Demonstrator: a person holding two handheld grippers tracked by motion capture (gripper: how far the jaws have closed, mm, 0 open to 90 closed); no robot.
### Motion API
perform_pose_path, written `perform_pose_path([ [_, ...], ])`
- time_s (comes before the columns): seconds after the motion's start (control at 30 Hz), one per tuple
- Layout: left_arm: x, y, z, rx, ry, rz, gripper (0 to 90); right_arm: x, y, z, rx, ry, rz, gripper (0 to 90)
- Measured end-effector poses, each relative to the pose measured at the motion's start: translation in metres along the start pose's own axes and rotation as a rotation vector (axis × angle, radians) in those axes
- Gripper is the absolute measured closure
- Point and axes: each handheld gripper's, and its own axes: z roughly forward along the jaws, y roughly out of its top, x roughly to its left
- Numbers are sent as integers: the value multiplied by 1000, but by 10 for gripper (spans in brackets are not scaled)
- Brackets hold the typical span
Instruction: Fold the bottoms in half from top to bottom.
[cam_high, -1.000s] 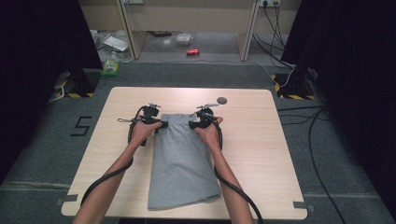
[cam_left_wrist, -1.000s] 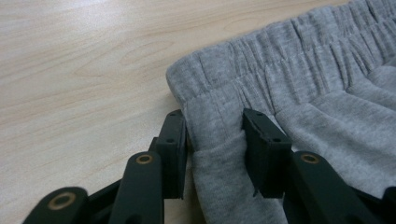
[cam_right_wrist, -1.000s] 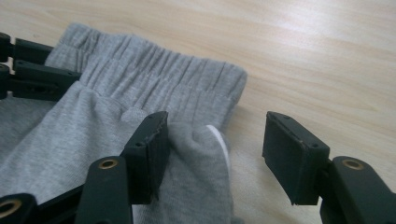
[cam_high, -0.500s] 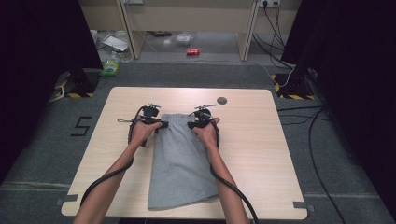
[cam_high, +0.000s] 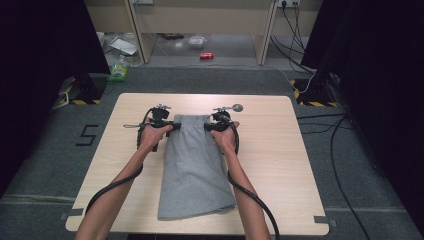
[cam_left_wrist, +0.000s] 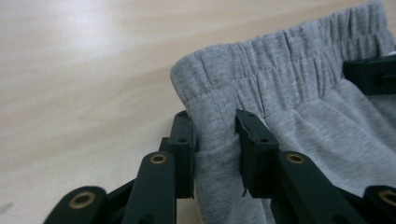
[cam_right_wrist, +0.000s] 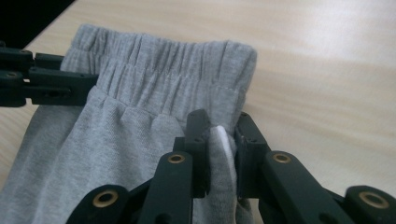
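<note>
Grey shorts (cam_high: 195, 165) lie flat on the wooden table (cam_high: 280, 165), elastic waistband at the far end. My left gripper (cam_high: 172, 125) has just been closing and is shut on the waistband's left corner; in the left gripper view a fold of grey cloth (cam_left_wrist: 212, 154) is pinched between its pads. My right gripper (cam_high: 210, 126) has just been closing too and is shut on the right corner, with grey cloth and a white tag (cam_right_wrist: 219, 149) squeezed between its jaws. In the right gripper view the waistband (cam_right_wrist: 163, 60) stretches over to the left gripper (cam_right_wrist: 42, 79).
A small grey round thing (cam_high: 237, 107) sits on the table beyond the right gripper. Cables (cam_high: 345, 145) trail over the carpet to the right. On the floor past the table lie a red can (cam_high: 206, 55) and a green item (cam_high: 119, 72).
Both hands have stayed at the waistband corners. The left gripper has risen slightly with its corner of the cloth.
</note>
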Motion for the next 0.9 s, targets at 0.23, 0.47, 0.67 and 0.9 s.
perform_pose_path([
  [0.23, -9, 16, -22, -52, -28, 28, 690, 0, 15, -23, -60, 27, -36, 787],
  [0.47, -17, 10, -45, -92, -80, 63, 689, 5, 11, -47, -103, 82, -82, 787],
  [0.67, -30, -4, -74, -130, -123, 126, 689, 13, 0, -69, -136, 130, -124, 788],
  [0.9, -46, -25, -99, -147, -142, 197, 689, 27, -21, -98, -159, 165, -174, 787],
])
